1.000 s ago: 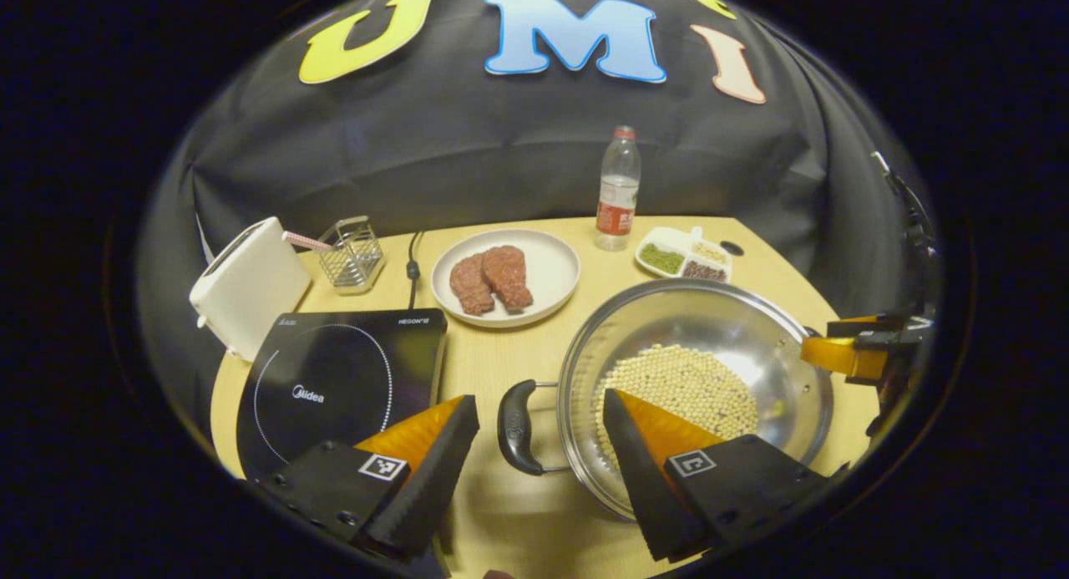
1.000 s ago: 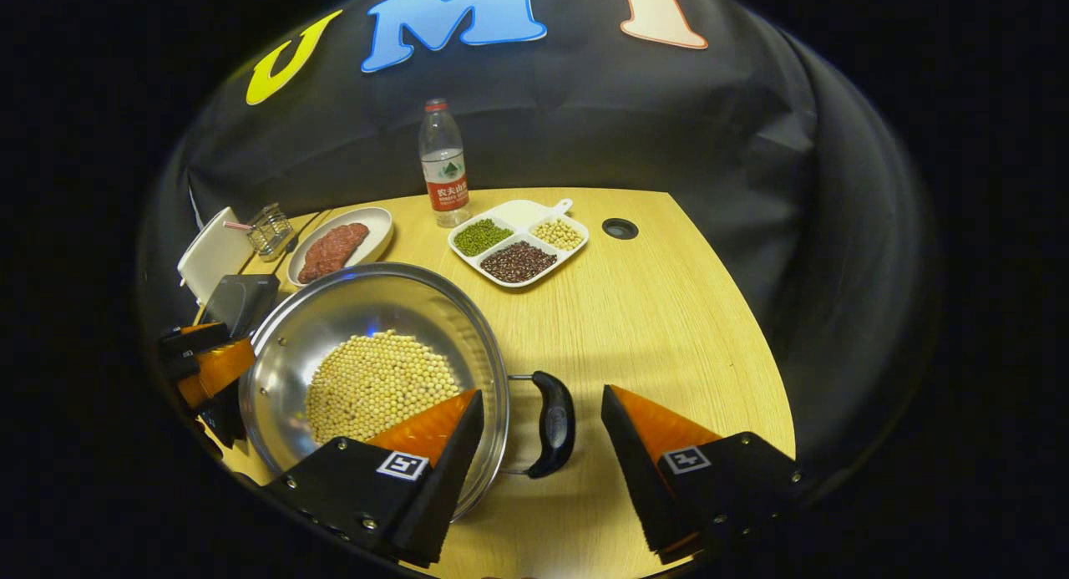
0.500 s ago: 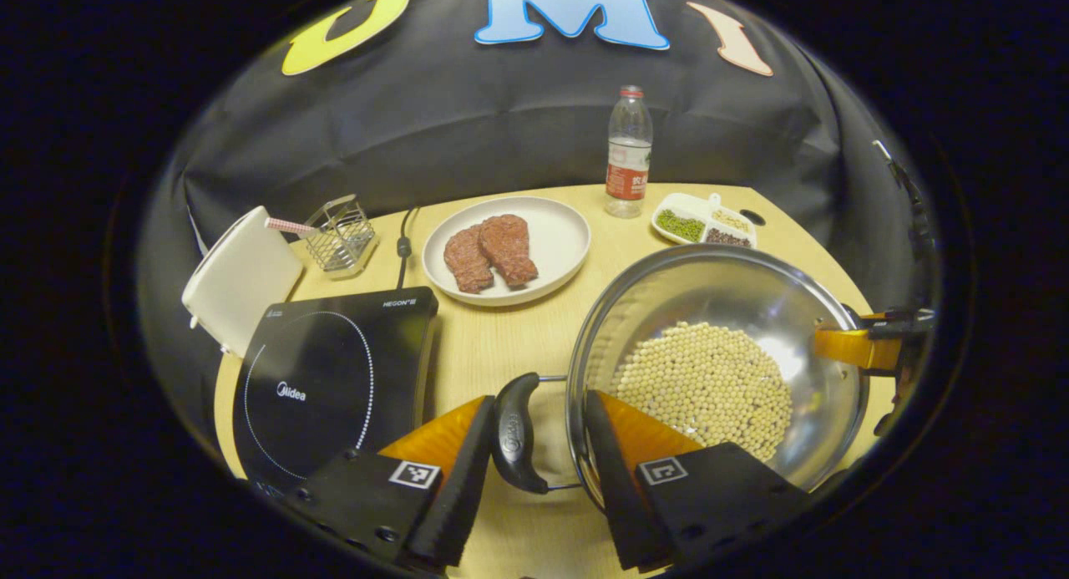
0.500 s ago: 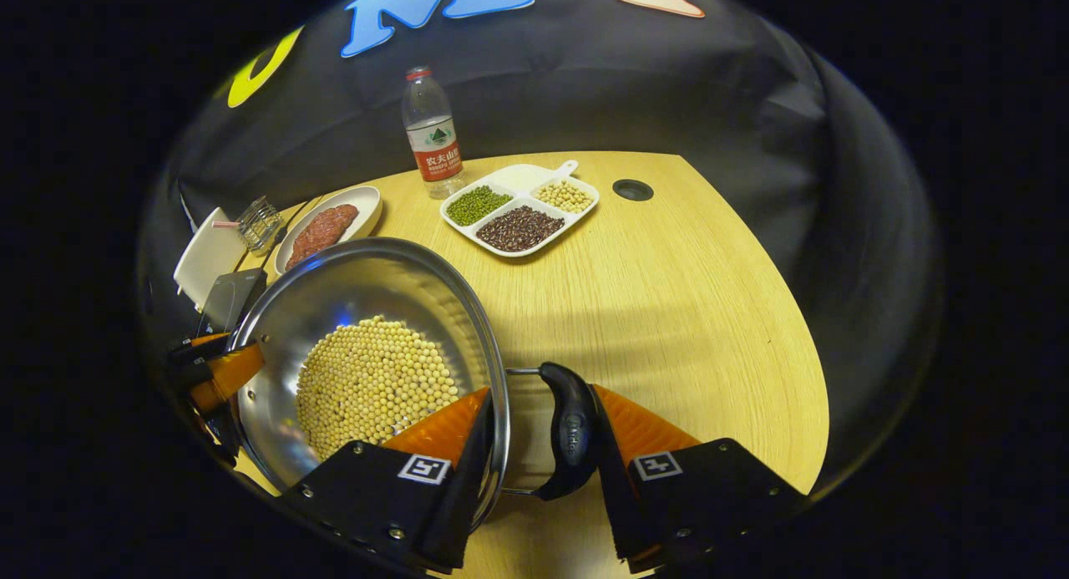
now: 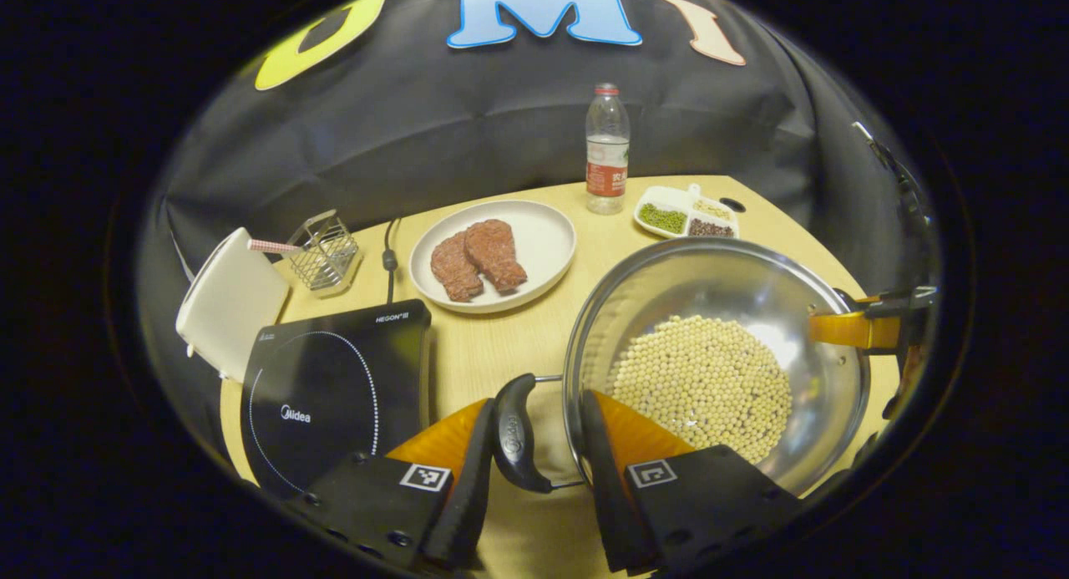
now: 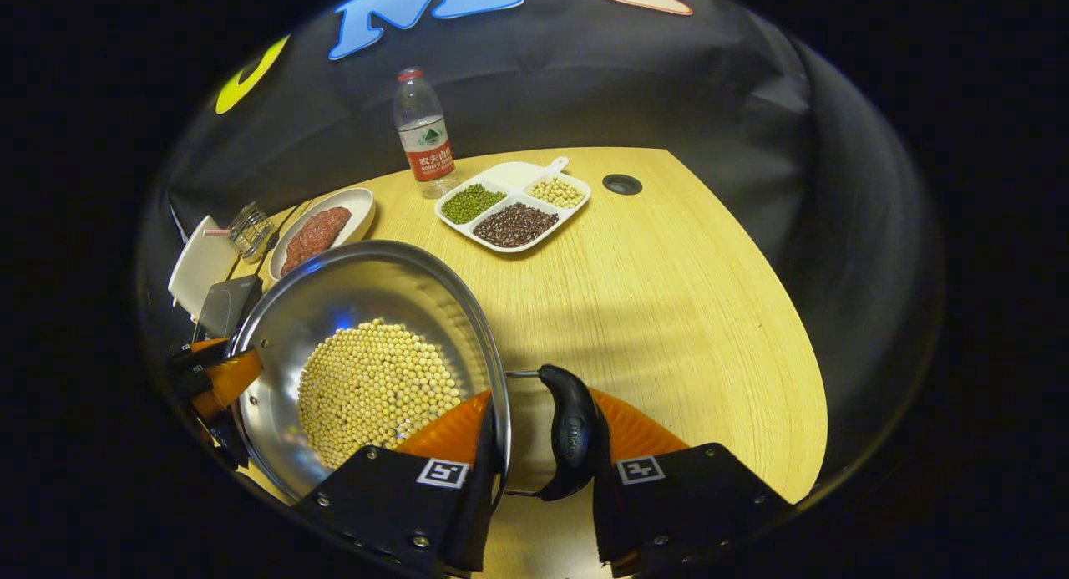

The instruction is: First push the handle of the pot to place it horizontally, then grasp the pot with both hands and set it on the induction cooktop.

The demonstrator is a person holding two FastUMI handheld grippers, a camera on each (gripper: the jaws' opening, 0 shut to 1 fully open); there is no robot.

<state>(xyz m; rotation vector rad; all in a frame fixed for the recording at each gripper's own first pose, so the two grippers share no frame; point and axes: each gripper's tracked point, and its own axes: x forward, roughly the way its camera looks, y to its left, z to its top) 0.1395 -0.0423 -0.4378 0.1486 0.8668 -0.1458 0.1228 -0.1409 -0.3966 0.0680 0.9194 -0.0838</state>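
Two side handles, both already lying level, so on to the two-handed carry. Stainless pot (image 5: pixel 668 295) near the front of the wooden table (image 6: pixel 668 295), just right of the induction cooktop (image 5: pixel 334 387) with a strip of bare wood between; cannot tell whether its base is off the table. Left gripper (image 5: pixel 536 403) closed across the left handle (image 5: pixel 511 435): outer finger pressed on the black grip, inner finger seemingly against the pot wall at the rim, wire loop in the gap. Right gripper (image 6: pixel 541 399) clamped the same way on the right handle (image 6: pixel 572 433), mirror fashion. Probably fairly heavy for a pinch grip: rigid steel body, thin wall, plus a broad layer of soybeans (image 5: pixel 701 387) on the bottom. Stiff, not fragile, but slick on the polished metal and rounded on the grips, so likely to pivot about the line between the two handles. Best held where it is now, at the handles, squeezed evenly. Keep both sides at one height, since loose beans roll and shift the load at any tilt. Mind the plate (image 5: pixel 543 236) of meat behind the path to the cooktop.
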